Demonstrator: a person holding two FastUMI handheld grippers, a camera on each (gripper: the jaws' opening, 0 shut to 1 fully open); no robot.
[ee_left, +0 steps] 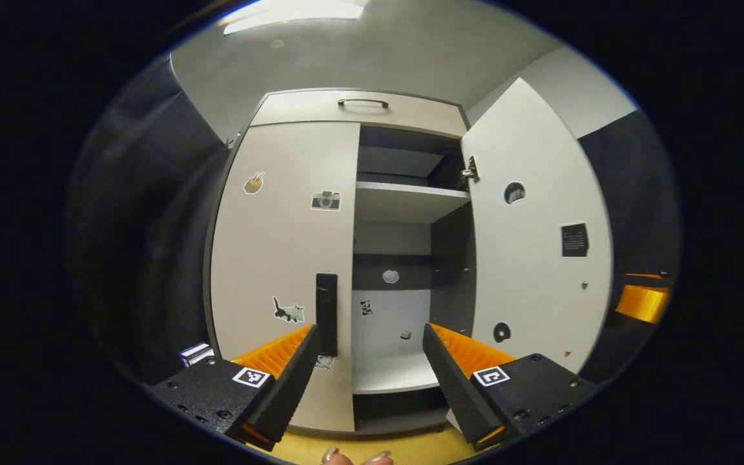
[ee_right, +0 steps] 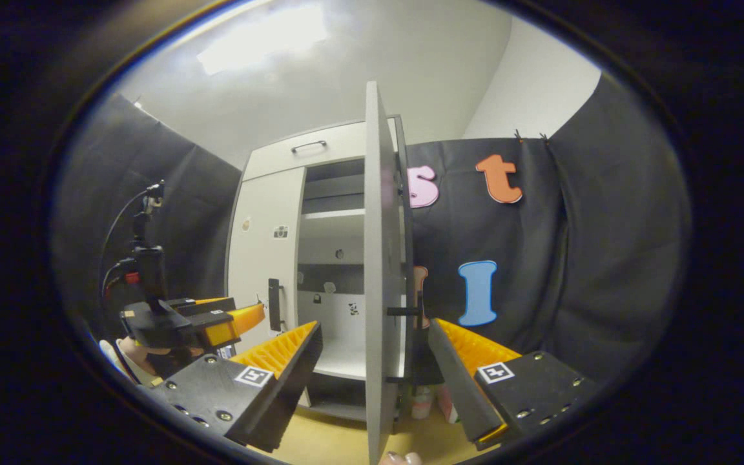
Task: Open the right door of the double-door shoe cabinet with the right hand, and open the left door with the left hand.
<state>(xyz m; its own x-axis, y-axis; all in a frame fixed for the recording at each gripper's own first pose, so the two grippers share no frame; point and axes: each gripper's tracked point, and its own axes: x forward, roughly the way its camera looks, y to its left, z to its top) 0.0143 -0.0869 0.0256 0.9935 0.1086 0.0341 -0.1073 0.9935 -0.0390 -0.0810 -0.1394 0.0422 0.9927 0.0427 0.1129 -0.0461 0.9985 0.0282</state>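
The shoe cabinet's left door (ee_left: 281,258) is closed, and its black vertical handle (ee_left: 327,313) stands just right of my left fingertip. My left gripper (ee_left: 372,336) is open in front of that handle, holding nothing. The right door (ee_left: 533,239) is swung wide open. In the right gripper view that door (ee_right: 378,271) is edge-on between the fingers of my open right gripper (ee_right: 375,329), which does not press on it. Its handle (ee_right: 404,311) sticks out to the right. The left gripper (ee_right: 243,320) hovers close to the left door's handle (ee_right: 274,303).
A drawer with a dark handle (ee_left: 362,102) tops the cabinet. Inside are pale shelves (ee_left: 404,200) and a dark back wall. Black cloth walls (ee_right: 572,258) flank both sides. The floor (ee_left: 359,445) is wood. Something pale, maybe a pair of shoes (ee_right: 423,403), sits behind the open door's foot.
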